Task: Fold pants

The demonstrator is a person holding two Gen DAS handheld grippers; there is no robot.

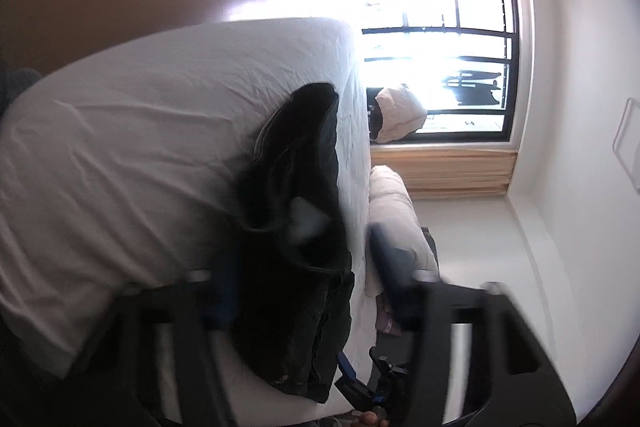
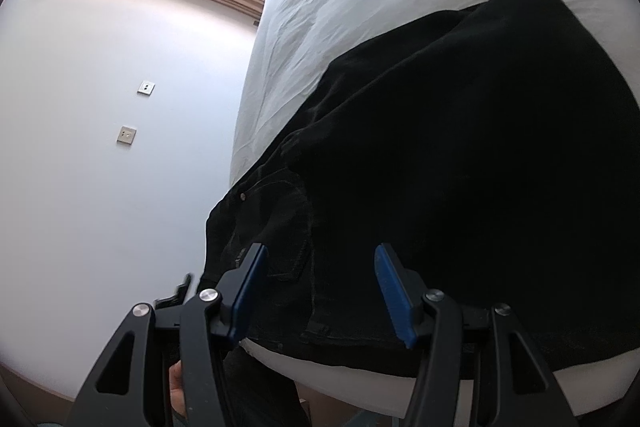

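Black pants (image 1: 296,227) lie in a folded heap on the white bed (image 1: 140,147) near its edge. In the right wrist view the pants (image 2: 460,167) fill the frame, with a pocket and rivet near the bed's edge. My left gripper (image 1: 304,255) is open and blurred, with its blue pads either side of the pants and nothing held. My right gripper (image 2: 320,291) is open just above the pants' lower edge, holding nothing. The right gripper also shows small at the bottom of the left wrist view (image 1: 360,383).
A bright window (image 1: 440,59) with beige curtains is beyond the bed. A cream duvet (image 1: 396,219) is bunched beside the bed. A white wall (image 2: 100,147) with two switch plates is at the left in the right wrist view.
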